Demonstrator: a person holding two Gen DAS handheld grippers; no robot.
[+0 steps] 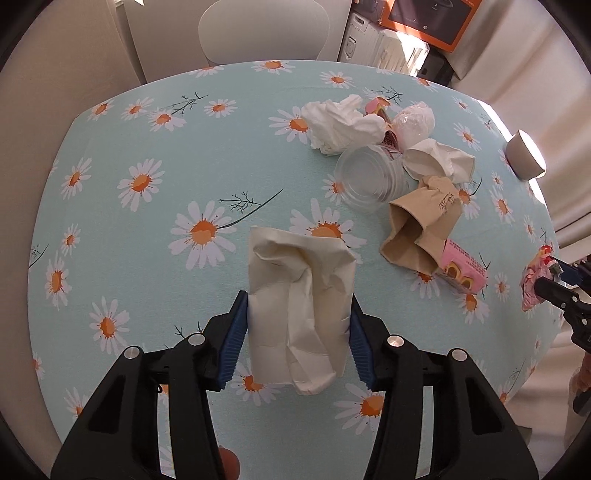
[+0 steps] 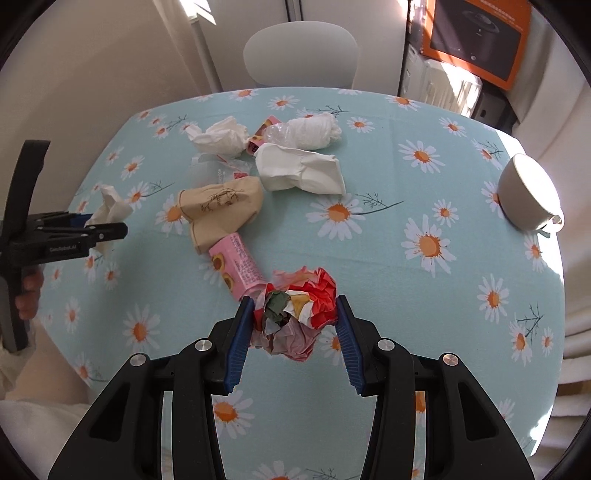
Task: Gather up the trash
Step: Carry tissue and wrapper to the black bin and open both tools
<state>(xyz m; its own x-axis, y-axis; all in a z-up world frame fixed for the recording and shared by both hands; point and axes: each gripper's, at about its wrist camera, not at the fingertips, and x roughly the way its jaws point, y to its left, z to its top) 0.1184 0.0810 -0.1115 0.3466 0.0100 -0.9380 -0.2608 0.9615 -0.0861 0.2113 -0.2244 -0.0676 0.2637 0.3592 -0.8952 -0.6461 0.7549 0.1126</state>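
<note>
My left gripper (image 1: 298, 325) is shut on a crumpled white tissue (image 1: 301, 295) above the daisy tablecloth; it also shows in the right wrist view (image 2: 107, 230) at the far left. My right gripper (image 2: 295, 325) is shut on a crumpled red and pink wrapper (image 2: 295, 314); it shows in the left wrist view (image 1: 543, 286) at the right edge. More trash lies on the table: a brown paper cup (image 1: 421, 221), a pink carton (image 1: 461, 271), a clear plastic cup (image 1: 369, 177), white tissues (image 1: 340, 122) and a white paper cup (image 1: 436, 158).
A grey bowl (image 2: 528, 192) stands near the table's right edge. A white chair (image 2: 301, 55) stands behind the table's far edge (image 2: 295, 90). An orange box (image 2: 476, 33) and appliances are at the back right.
</note>
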